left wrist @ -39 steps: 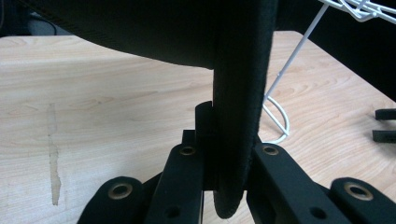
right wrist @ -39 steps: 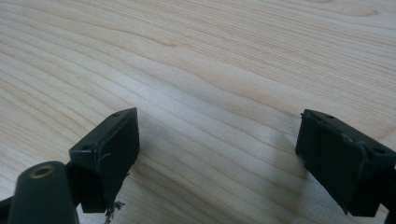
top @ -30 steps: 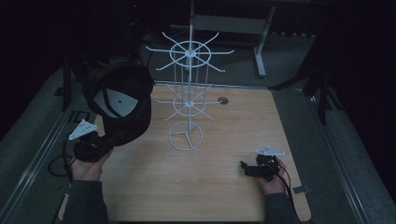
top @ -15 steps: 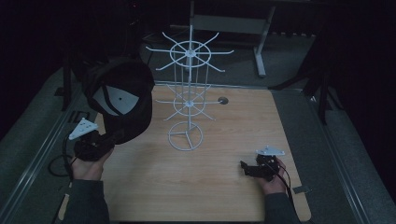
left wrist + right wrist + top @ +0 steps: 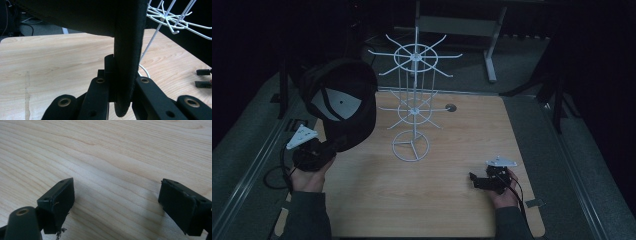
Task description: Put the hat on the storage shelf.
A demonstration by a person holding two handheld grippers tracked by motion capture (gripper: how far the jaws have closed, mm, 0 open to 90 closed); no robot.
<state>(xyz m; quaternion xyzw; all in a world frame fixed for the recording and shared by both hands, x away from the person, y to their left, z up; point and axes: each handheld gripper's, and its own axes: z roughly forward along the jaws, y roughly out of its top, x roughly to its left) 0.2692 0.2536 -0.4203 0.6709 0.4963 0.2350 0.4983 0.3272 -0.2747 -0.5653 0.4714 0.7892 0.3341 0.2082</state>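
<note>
1. Left tool (image 5: 324, 150) clenched on the brim of a black cap (image 5: 343, 102), held up over the left edge of the desk (image 5: 452, 200), beside the white wire rack (image 5: 412, 107).
2. Cap likely light, soft in the crown, stiffer at the brim; best gripped there.
3. Left gripper view: brim edge (image 5: 126, 62) pinched between jaws; high view: whole cap, underside showing.
4. Right tool (image 5: 479, 181) released, low over bare desk.

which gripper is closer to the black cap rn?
Left. The left gripper is shut on the black cap, clamping its brim and holding it up beside the white wire rack. The right gripper sits open, low over the table at the near right, well apart from the cap.
</note>
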